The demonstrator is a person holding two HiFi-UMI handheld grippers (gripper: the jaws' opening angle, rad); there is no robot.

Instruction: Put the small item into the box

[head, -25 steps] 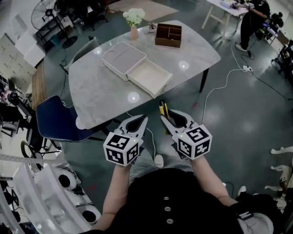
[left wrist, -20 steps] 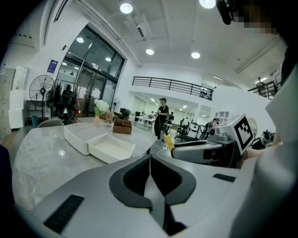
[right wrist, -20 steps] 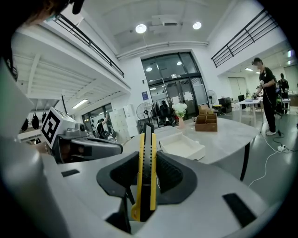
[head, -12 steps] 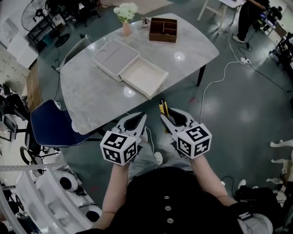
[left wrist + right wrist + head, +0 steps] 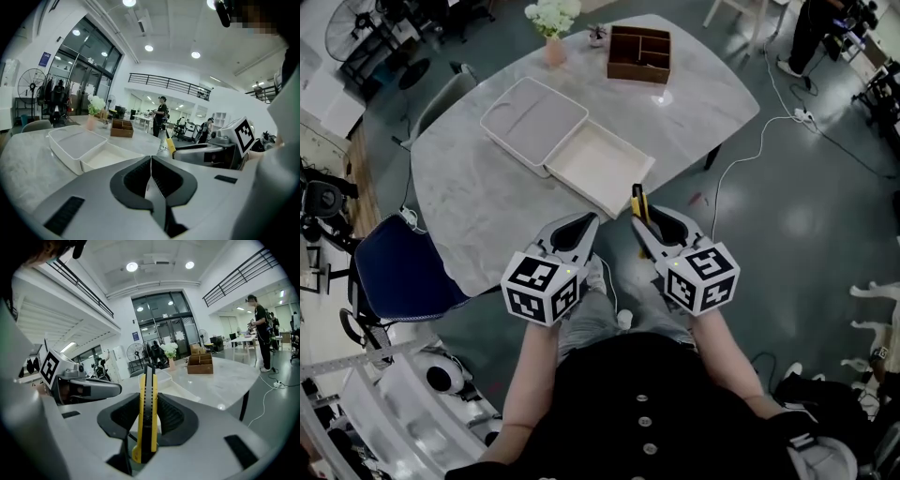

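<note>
Blue seat of a chair (image 5: 398, 277) shows at the far left of the head view, tucked against a marble table (image 5: 469, 197). On the table lies a white box, opened out: its lid (image 5: 532, 122) on the left, the empty tray (image 5: 600, 169) touching it on the right. Behind them stand a vase of flowers (image 5: 551, 21) and a brown wooden organiser (image 5: 639, 54).

At the table's near edge the left gripper (image 5: 592, 218) has its jaws pressed together with nothing between them; its own view shows the two dark pads (image 5: 136, 180) meeting along one line. Just to its right, the right gripper (image 5: 639, 223) holds a knife (image 5: 637, 200) clamped between its pads. The knife is a slim utility cutter, yellow along both sides with a black strip down the middle, standing on edge and poking out past the jaw tips (image 5: 147, 404). Whether its blade is out I cannot tell. It is not in the box: its tip sits just beside the tray's near right side.

Farther right, a white cable (image 5: 750, 155) trails over the grey floor, and a person (image 5: 811, 28) stands at the top corner.
</note>
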